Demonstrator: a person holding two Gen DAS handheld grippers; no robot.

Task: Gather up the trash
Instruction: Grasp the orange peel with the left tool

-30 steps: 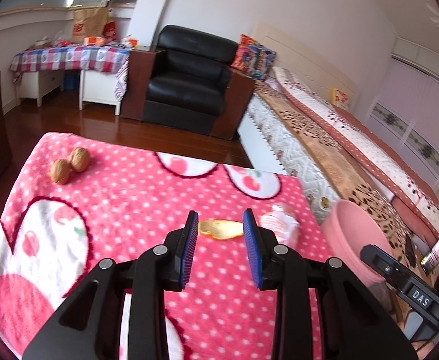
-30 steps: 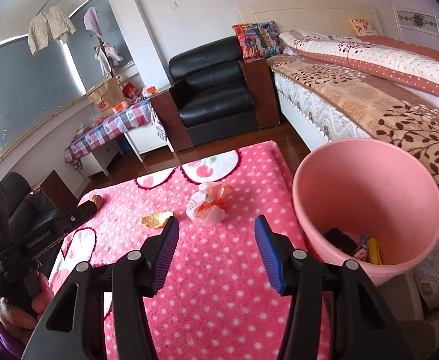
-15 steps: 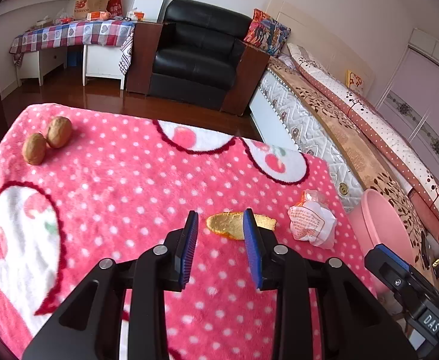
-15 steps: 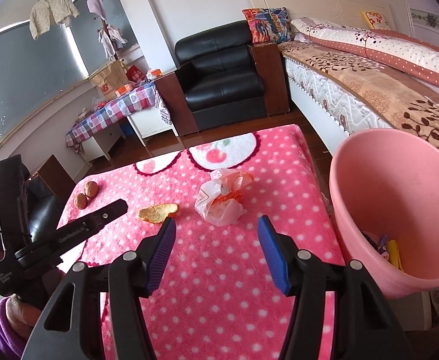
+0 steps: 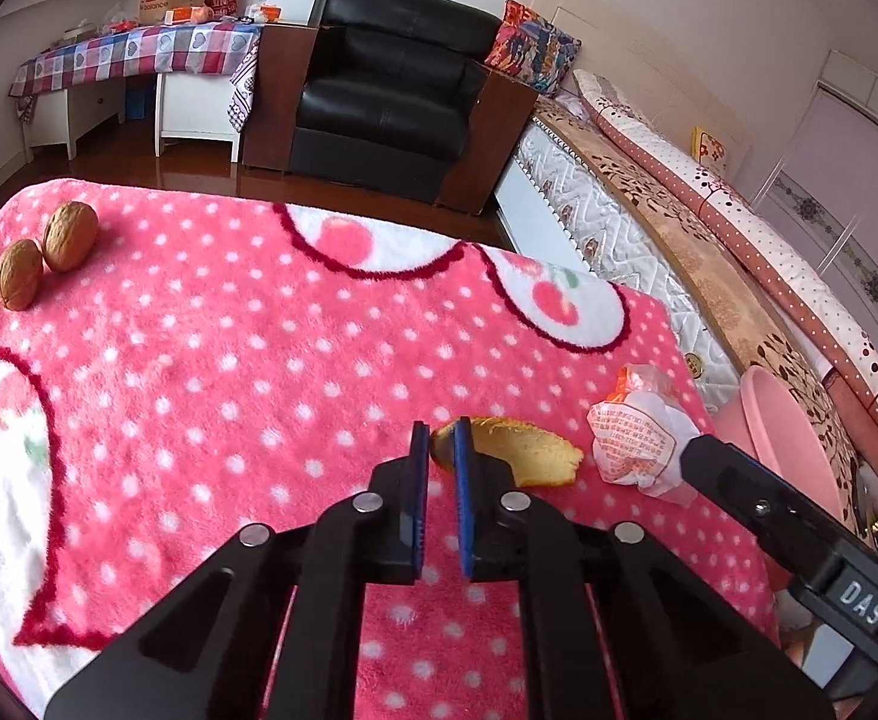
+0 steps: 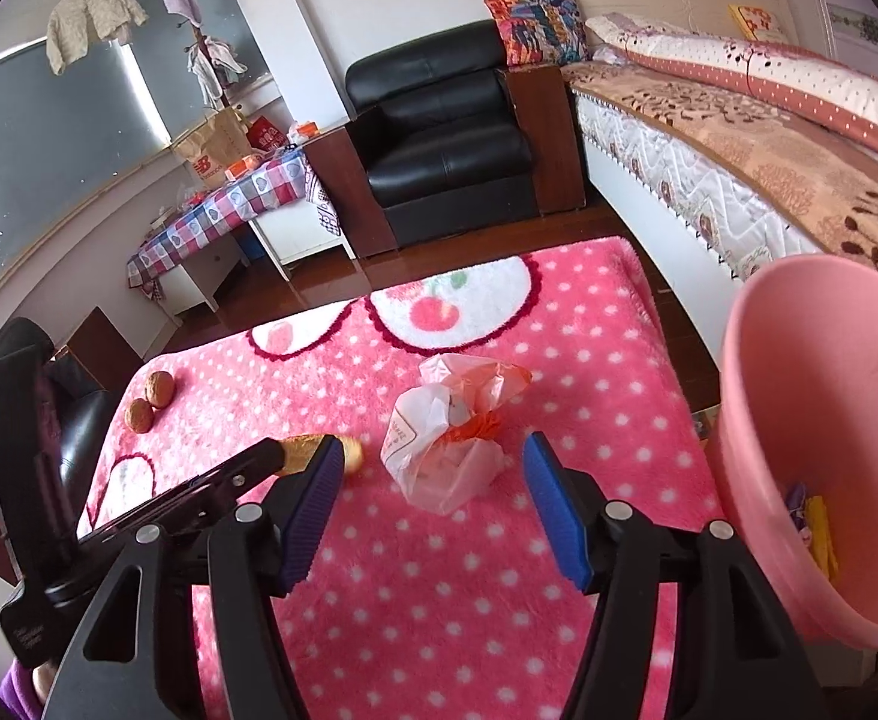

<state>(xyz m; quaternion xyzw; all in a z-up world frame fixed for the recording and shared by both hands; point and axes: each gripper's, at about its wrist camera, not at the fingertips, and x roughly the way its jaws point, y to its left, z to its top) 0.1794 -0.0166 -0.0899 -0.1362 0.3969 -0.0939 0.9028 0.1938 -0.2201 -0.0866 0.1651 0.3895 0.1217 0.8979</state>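
An orange peel (image 5: pixel 523 450) lies on the pink polka-dot blanket (image 5: pixel 229 360). My left gripper (image 5: pixel 439 441) is shut on its left end; the peel also shows in the right wrist view (image 6: pixel 301 450). A crumpled white and orange plastic bag (image 5: pixel 637 444) lies just right of the peel, also in the right wrist view (image 6: pixel 445 438). My right gripper (image 6: pixel 433 468) is open, its blue pads to either side of the bag and nearer to me. A pink bin (image 6: pixel 823 438) with some trash inside stands at the right.
Two walnuts (image 5: pixel 43 258) lie at the blanket's far left. A bed (image 6: pixel 769 138) runs along the right behind the bin. A black armchair (image 5: pixel 391 90) and a checked-cloth table (image 5: pixel 133 54) stand beyond the blanket across the wooden floor.
My left gripper has moved forward to the peel and closed on its left end. My right gripper has moved toward the plastic bag, still open.
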